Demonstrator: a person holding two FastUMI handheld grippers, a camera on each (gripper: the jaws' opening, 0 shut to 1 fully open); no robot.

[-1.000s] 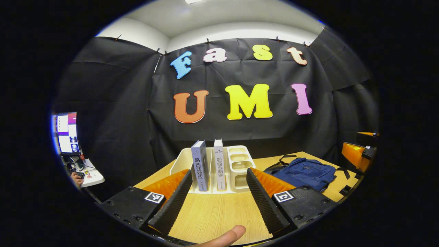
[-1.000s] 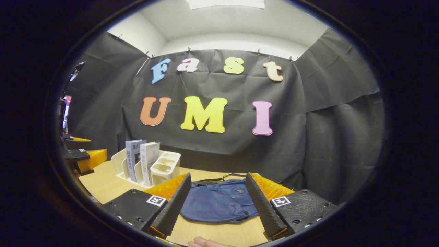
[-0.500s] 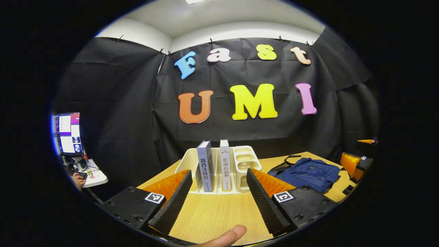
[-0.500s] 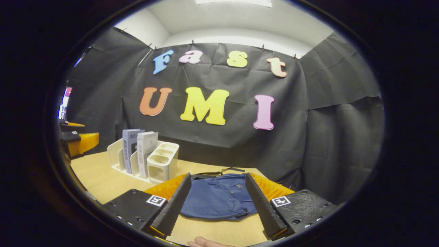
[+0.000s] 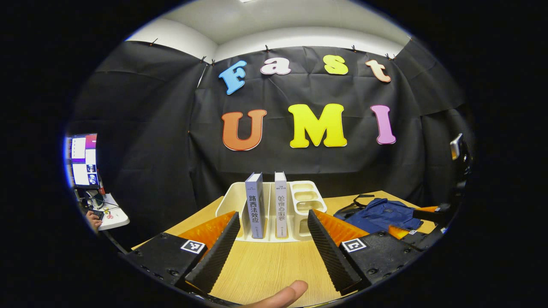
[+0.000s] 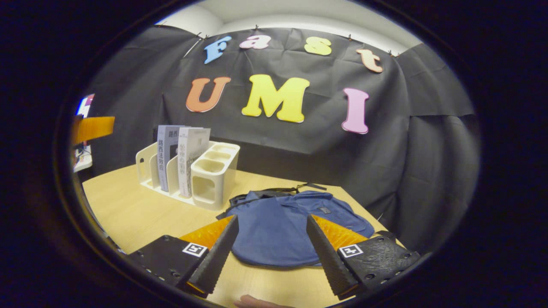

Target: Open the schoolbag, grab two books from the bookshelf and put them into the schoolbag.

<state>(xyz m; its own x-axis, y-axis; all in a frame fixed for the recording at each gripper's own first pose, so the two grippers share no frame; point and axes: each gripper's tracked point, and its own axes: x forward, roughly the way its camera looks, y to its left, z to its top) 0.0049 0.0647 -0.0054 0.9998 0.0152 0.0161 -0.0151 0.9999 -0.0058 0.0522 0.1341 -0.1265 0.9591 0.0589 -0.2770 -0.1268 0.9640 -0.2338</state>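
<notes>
Two grippers, both with jaws spread and nothing between them. Right gripper (image 6: 269,244) hovered just above the near edge of the schoolbag (image 6: 295,231), fingers pointing toward the far wall; the bag lay directly ahead of and below the fingertips, framed in the gap. Left gripper (image 5: 272,244) was held over bare table (image 5: 265,269), well short of the bookshelf (image 5: 306,201), with the two upright books straight ahead of it.

Judgement: the right gripper was the nearer tool for the opening step; the bag lay to the right of the shelf, near it but apart. The bag's long axis ran roughly left to right across the right gripper's line of approach. No zipper pull could be made out; a small dark tab (image 6: 324,210) sat on the top panel.

Materials: bag was blue woven cloth, soft, slumped flat, with dark straps trailing at the far side. Shelf was cream moulded plastic, with slotted dividers and three cup wells at its right end. Grey book (image 5: 255,209) and white book (image 5: 281,209) stood spine-out in adjacent slots, rigid, vertical. Table was light wood-grain laminate, smooth.
</notes>
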